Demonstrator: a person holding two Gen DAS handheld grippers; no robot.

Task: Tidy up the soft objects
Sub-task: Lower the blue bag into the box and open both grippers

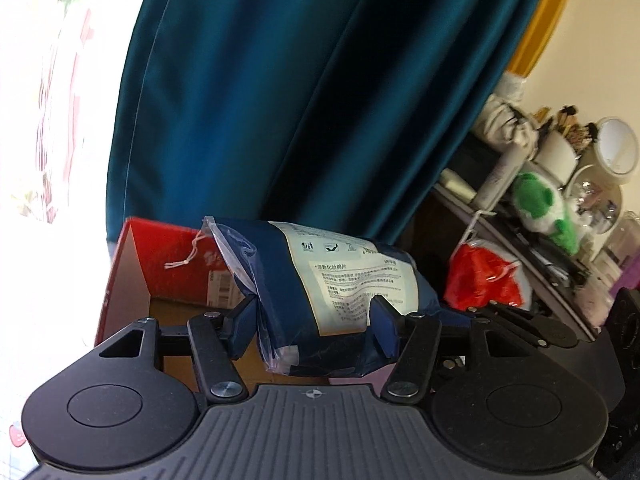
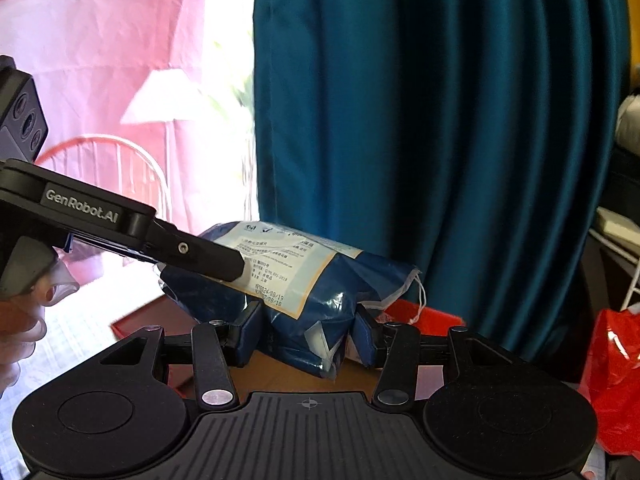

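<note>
both the left gripper and right gripper reach level, jaws clamped on the blue packet.

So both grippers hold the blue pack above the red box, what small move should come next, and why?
Probably lower it a little into the red box. The blue pack is pinched by the left gripper and the right gripper, and the box stands open just behind and below it, so a short descent should seat it before either one lets go.

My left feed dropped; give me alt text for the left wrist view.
The left gripper is shut on a dark blue soft pack with a white printed label, held above an open red box, teal curtain behind.
</note>
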